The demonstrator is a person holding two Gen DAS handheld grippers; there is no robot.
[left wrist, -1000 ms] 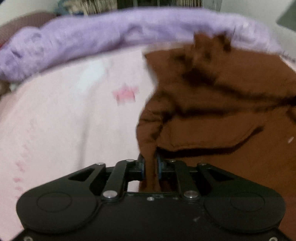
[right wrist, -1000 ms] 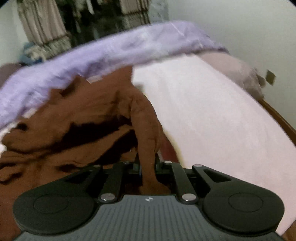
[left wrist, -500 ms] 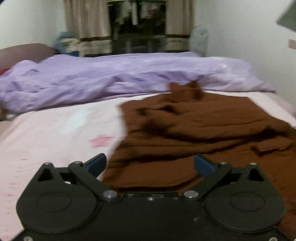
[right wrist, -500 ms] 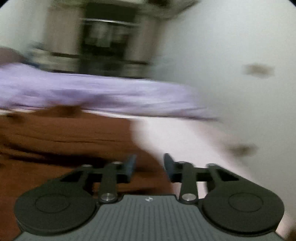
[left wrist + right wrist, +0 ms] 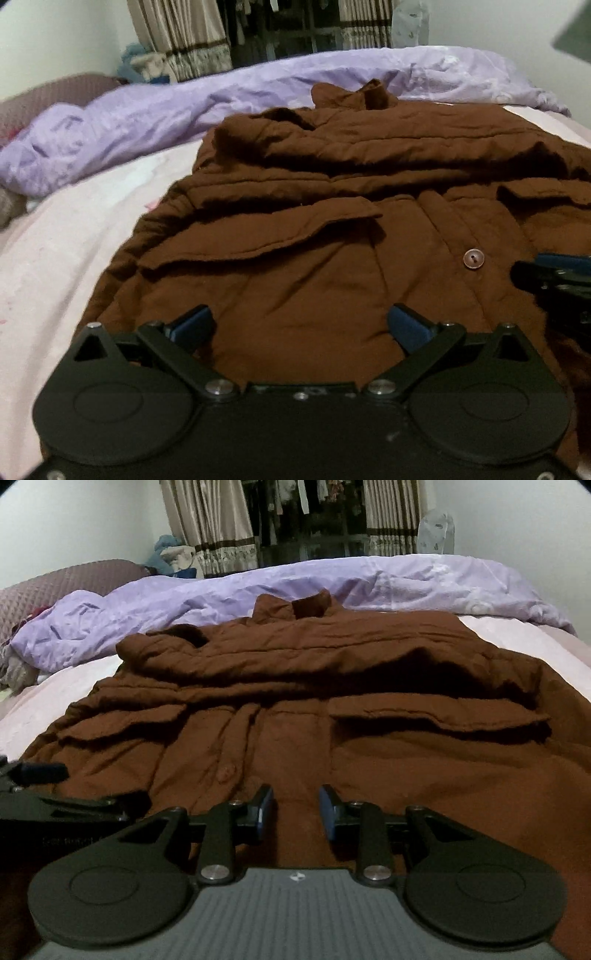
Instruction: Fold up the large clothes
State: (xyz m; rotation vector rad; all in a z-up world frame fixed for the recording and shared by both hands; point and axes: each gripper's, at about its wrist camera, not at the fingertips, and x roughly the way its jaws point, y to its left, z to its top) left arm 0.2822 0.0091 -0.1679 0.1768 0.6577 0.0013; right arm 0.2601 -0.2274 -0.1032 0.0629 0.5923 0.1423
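Note:
A large brown buttoned jacket (image 5: 332, 206) lies spread on the pink bed sheet (image 5: 74, 236), collar at the far end, sleeves folded across the chest. It fills the right wrist view too (image 5: 314, 686). My left gripper (image 5: 299, 328) is wide open and empty over the jacket's near left hem. My right gripper (image 5: 295, 808) is partly open and empty over the near hem by the button placket (image 5: 227, 771). Each gripper shows at the edge of the other's view: the right one (image 5: 554, 280), the left one (image 5: 37, 775).
A crumpled lilac duvet (image 5: 332, 587) lies across the bed behind the jacket. A mauve pillow (image 5: 55, 587) sits at the far left. Curtains and a dark window (image 5: 295, 520) stand beyond. Bare sheet shows right of the jacket (image 5: 517, 642).
Both grippers were shut on jacket fabric a second ago. They have let go and opened, and the jacket now lies flat on the bed.

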